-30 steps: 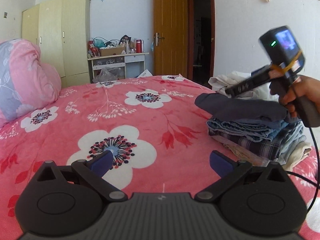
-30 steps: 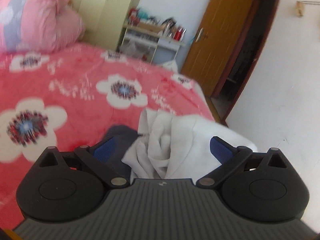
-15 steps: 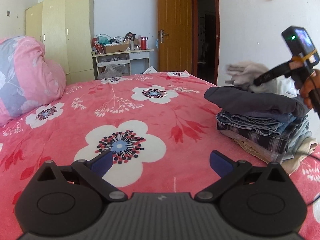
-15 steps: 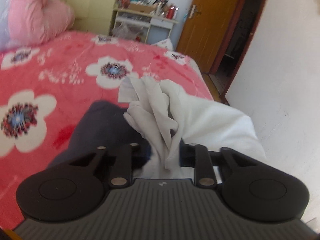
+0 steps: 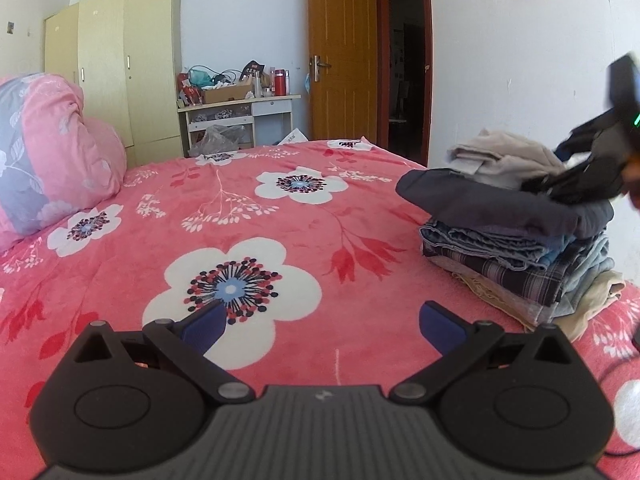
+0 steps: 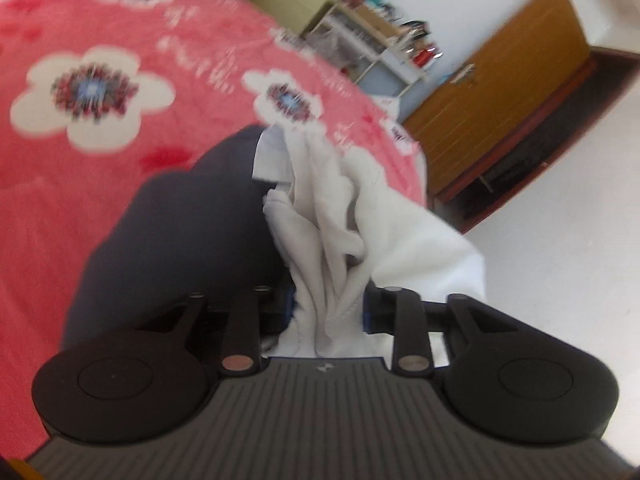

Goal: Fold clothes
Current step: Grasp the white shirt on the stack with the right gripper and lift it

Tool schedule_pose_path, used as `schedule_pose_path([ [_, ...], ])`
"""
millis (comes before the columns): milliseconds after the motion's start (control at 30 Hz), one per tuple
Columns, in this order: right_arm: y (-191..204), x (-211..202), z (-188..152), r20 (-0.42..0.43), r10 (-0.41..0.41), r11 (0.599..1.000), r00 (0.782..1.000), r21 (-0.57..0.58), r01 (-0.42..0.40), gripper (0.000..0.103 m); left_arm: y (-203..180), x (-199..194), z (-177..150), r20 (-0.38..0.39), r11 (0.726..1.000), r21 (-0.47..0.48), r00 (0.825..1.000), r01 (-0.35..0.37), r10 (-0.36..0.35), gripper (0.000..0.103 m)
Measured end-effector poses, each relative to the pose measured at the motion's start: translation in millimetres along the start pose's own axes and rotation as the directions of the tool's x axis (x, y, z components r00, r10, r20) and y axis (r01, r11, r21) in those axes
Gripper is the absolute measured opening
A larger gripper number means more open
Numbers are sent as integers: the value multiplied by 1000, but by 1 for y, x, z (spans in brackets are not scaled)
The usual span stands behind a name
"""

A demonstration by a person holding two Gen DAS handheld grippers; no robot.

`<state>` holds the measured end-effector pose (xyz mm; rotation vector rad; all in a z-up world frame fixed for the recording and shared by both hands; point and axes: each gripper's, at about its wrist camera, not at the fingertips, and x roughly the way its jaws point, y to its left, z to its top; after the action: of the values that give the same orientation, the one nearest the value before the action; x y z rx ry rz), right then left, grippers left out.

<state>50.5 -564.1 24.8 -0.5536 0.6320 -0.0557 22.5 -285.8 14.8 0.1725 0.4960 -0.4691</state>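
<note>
A stack of clothes [image 5: 520, 248] lies on the bed [image 5: 280, 240], right of the pillow [image 5: 52, 152].

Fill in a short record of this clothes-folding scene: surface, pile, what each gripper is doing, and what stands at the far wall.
surface: bed with pink floral blanket
pile: stack of clothes at the bed's right edge, dark grey garment near the top
right gripper: shut on white garment, jaws lately eased wider
left gripper: open, nothing between the fingers
far wall: wardrobe, cluttered desk, brown door
</note>
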Motion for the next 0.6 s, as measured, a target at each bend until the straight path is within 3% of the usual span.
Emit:
schedule_pose_path([
  [33,-10,-14,1,56,23,998,998,60,-27,47,0,0,0,2,1000,0,1000,-1,1,103],
  [100,-36,-40,1,193,76,970,978,214,-118,48,1,1,0,2,1000,2,1000,-4,4,103],
  [200,-75,-52,0,347,63,874,936,433,-219,46,1,2,-1,-4,1000,7,1000,-9,10,103],
  [267,-84,-37,4,324,-11,836,946,522,-169,42,0,2,-2,-7,1000,13,1000,-13,13,103],
  [333,-76,-5,3,230,-17,823,973,555,-116,13,0,1,-4,-12,1000,19,1000,-16,16,103],
  [433,-61,46,1,75,-12,809,997,586,-34,7,-1,2,-6,-20,999,32,1000,-21,22,103],
  [500,-34,71,-4,3,-21,853,1000,522,16,6,-2,3,-7,-27,999,46,999,-26,27,103],
  [600,-9,72,-5,18,-78,889,997,454,62,6,-2,3,-6,-30,998,53,999,-35,37,103],
])
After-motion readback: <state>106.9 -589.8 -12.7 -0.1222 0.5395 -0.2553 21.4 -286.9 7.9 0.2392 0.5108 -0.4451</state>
